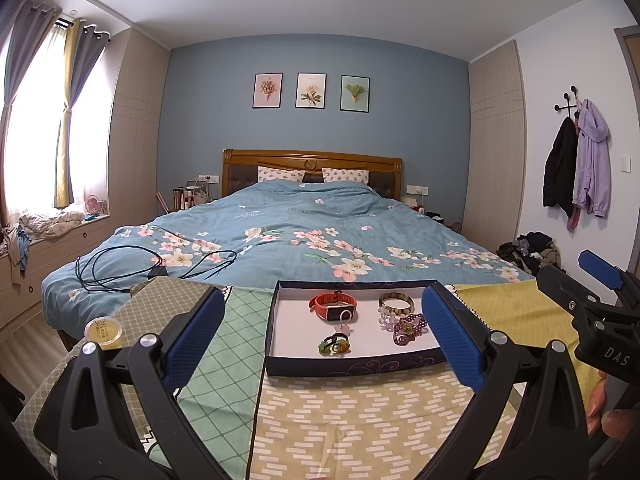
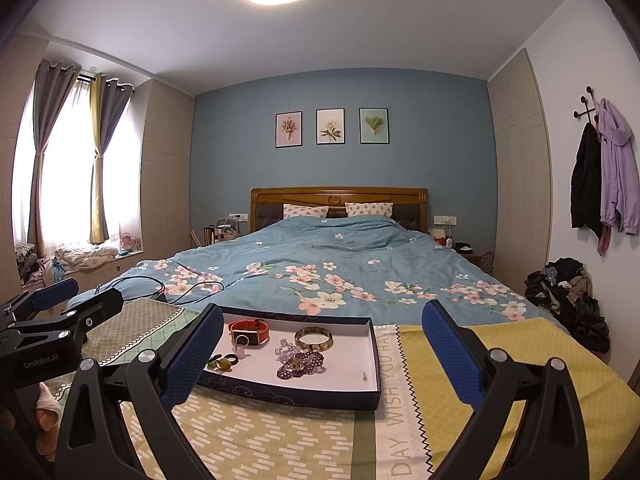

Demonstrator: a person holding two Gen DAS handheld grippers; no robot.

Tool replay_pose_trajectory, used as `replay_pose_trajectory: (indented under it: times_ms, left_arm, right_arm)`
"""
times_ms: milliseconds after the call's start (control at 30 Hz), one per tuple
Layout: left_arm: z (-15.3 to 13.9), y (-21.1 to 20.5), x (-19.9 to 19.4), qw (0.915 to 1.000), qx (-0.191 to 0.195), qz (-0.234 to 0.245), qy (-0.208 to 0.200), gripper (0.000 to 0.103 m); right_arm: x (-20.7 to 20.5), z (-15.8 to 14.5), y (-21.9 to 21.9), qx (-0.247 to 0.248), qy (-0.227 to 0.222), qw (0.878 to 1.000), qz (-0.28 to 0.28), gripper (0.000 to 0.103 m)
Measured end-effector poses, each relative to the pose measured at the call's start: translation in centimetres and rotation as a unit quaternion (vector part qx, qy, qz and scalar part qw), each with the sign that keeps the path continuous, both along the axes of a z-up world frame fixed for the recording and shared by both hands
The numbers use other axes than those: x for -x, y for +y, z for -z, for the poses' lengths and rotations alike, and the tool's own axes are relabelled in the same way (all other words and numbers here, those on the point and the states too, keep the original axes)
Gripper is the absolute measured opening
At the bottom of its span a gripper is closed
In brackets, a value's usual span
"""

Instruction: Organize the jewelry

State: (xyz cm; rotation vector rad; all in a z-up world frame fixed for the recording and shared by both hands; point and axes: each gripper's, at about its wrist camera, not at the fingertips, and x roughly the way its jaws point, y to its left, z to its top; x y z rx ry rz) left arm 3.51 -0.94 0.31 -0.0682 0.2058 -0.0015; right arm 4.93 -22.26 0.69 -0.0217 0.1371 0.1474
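A shallow dark-blue box (image 1: 344, 366) (image 2: 304, 396) with a white floor lies on patterned cloths at the foot of the bed. In it lie an orange smartwatch (image 1: 333, 305) (image 2: 249, 331), a striped bangle (image 1: 396, 303) (image 2: 314, 339), a purple bead bracelet (image 1: 408, 328) (image 2: 300, 365), clear beads (image 1: 386, 317) (image 2: 286, 348) and green-and-black rings (image 1: 335, 344) (image 2: 222, 361). My left gripper (image 1: 324, 336) is open and hovers just before the box, empty. My right gripper (image 2: 322, 356) is open too, empty, and shows at the right of the left wrist view (image 1: 600, 276).
A small round clear case with a gold label (image 1: 103, 330) sits on the grey cloth left of the box. Black cables (image 1: 152, 266) (image 2: 160, 286) lie on the floral duvet (image 1: 304, 236). The yellow cloth (image 2: 500, 360) spreads right of the box. Clothes are piled on the floor at the right (image 2: 568, 292).
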Motion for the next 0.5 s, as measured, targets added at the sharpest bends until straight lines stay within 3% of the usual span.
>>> replay_pose_trajectory:
  times_ms: [500]
  left_arm:
    - [0.03, -0.01, 0.01, 1.0000, 0.000, 0.000, 0.000, 0.097]
  right_arm:
    - [-0.04, -0.03, 0.01, -0.001, 0.003, 1.000, -0.001, 0.096]
